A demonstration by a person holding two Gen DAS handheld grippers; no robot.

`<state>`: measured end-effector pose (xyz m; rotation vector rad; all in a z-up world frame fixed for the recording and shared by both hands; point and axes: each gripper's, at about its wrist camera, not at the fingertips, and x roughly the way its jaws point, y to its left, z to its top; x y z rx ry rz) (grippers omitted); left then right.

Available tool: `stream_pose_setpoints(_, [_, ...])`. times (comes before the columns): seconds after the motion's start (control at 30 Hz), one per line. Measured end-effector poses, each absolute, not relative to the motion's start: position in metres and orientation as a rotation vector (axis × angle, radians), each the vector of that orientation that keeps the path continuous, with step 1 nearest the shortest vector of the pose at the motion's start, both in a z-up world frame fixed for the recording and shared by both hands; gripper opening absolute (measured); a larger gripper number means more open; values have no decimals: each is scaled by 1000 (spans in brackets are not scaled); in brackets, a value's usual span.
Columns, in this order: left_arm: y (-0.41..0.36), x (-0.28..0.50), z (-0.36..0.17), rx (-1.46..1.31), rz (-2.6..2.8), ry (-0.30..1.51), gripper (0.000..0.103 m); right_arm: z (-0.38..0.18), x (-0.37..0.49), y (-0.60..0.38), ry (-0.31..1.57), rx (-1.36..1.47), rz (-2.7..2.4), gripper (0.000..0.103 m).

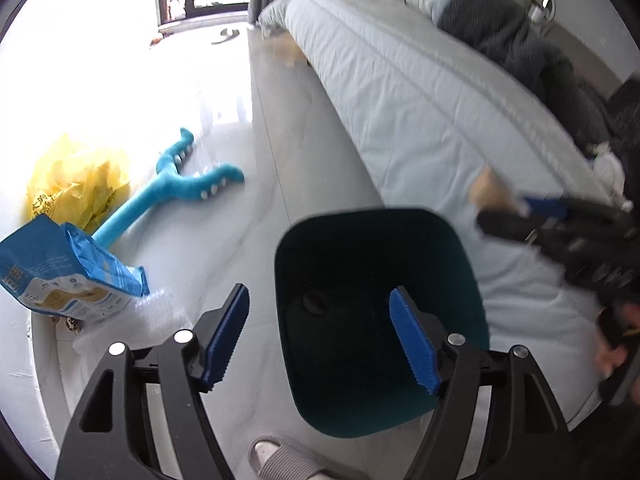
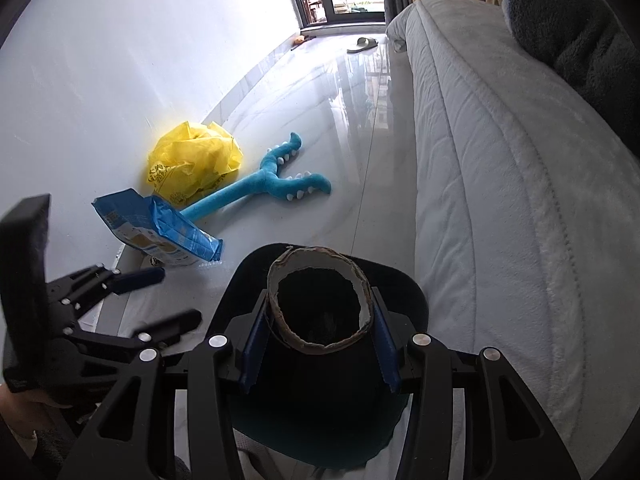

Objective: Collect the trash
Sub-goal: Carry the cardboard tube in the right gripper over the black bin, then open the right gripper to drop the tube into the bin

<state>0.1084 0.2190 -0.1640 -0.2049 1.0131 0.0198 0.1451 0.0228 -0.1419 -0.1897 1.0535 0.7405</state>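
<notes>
1 cardboard tube (image 2: 320, 304) (over 1 bin (image 1: 376, 264)), 2 bags

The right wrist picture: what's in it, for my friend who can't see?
The right gripper holds a cardboard tube above a dark bin. Behind lie a blue packet, yellow bag and blue plush toy.
</notes>
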Motion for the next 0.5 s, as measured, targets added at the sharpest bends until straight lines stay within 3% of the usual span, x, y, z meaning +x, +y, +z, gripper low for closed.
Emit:
stream_pose_setpoints(0.17, [234,104,-131,-248,17,867,85,-172,144,31,1125,-224,713,48])
stream_pose_setpoints(0.5, [239,92,-74,-210,29,647,93,-213,131,51,1210,-311,700,50])
